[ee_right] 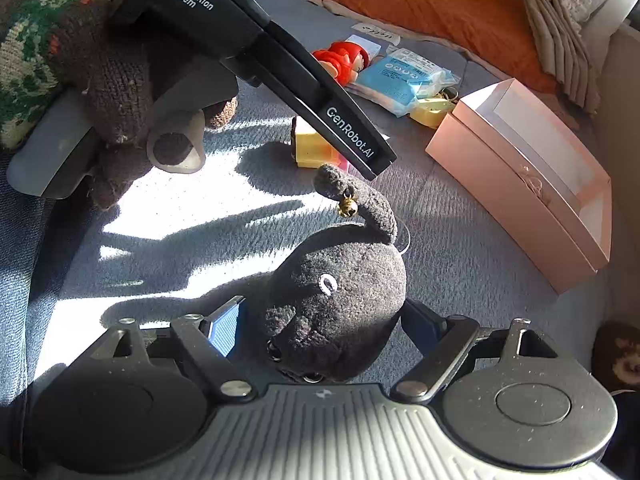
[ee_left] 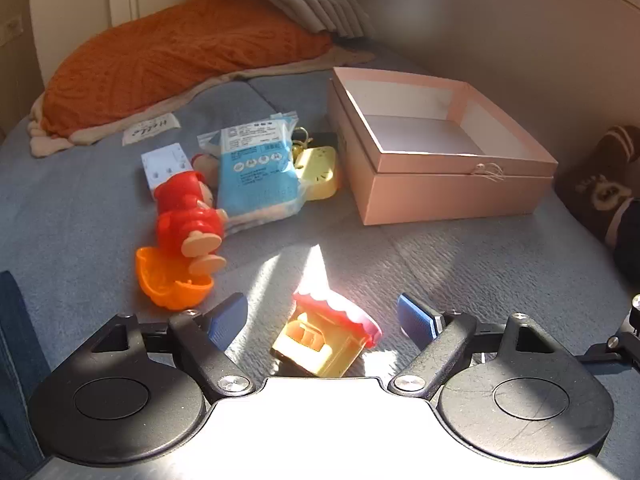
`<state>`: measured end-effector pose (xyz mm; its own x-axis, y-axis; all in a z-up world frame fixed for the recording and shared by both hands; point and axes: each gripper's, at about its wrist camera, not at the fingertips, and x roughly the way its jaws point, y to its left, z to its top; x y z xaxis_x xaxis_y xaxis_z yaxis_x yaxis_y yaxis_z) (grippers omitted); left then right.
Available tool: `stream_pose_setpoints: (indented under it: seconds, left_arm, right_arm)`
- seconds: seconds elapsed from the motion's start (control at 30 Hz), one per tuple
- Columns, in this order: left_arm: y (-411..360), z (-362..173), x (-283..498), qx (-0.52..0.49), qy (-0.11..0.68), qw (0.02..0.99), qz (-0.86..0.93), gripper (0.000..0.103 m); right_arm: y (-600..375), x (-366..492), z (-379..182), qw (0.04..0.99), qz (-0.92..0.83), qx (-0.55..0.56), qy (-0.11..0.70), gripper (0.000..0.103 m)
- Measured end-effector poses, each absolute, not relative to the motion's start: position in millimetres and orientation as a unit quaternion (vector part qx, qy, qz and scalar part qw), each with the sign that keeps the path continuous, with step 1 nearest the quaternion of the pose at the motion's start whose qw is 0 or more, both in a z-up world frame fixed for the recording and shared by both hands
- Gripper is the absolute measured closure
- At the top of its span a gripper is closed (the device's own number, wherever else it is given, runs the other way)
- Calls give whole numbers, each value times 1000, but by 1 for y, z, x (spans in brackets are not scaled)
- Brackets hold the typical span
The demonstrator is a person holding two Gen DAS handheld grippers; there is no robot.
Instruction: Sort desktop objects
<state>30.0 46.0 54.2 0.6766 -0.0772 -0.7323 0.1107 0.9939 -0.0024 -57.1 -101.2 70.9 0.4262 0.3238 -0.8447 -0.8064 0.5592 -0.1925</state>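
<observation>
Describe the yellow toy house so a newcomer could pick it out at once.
Start at the open pink box on the blue blanket, then come toward the camera into the sunlit patch. The toy house lies tipped there between the left tool's blue fingers. Its scalloped red roof sets it apart from the flat yellow piece beside the box.

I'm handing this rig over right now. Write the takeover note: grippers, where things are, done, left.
Left gripper: open around the yellow toy house, not clamped.
Right gripper: open around the dark plush toy; contact on its far side unclear.
Pink box: open, looks empty.
Red doll, orange shell, blue packet lie on the blue blanket.
Done: nothing boxed. Left: everything.
</observation>
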Motion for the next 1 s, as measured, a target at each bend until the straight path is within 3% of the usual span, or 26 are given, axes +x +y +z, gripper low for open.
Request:
stream_pose_setpoints:
  seconds: [0.2, 0.33, 0.6, 0.93, 1.0]
  left_arm:
    - [36, 46, 43, 58, 437, 896, -61, 24]
    - [30, 41, 50, 78, 446, 889, -69, 44]
    - [34, 69, 36, 27, 380, 918, -112, 44]
    - [46, 55, 20, 35, 413, 905, -94, 44]
    - [47, 55, 18, 46, 416, 904, -87, 40]
  right_arm:
    - [-101, -58, 69, 788, 359, -303, 398, 18]
    - [-101, -58, 69, 788, 361, -304, 395, 17]
    - [-101, -59, 66, 788, 363, -305, 393, 16]
    - [-99, -59, 64, 786, 364, -310, 392, 14]
    - [-99, -59, 63, 786, 364, -310, 393, 14]
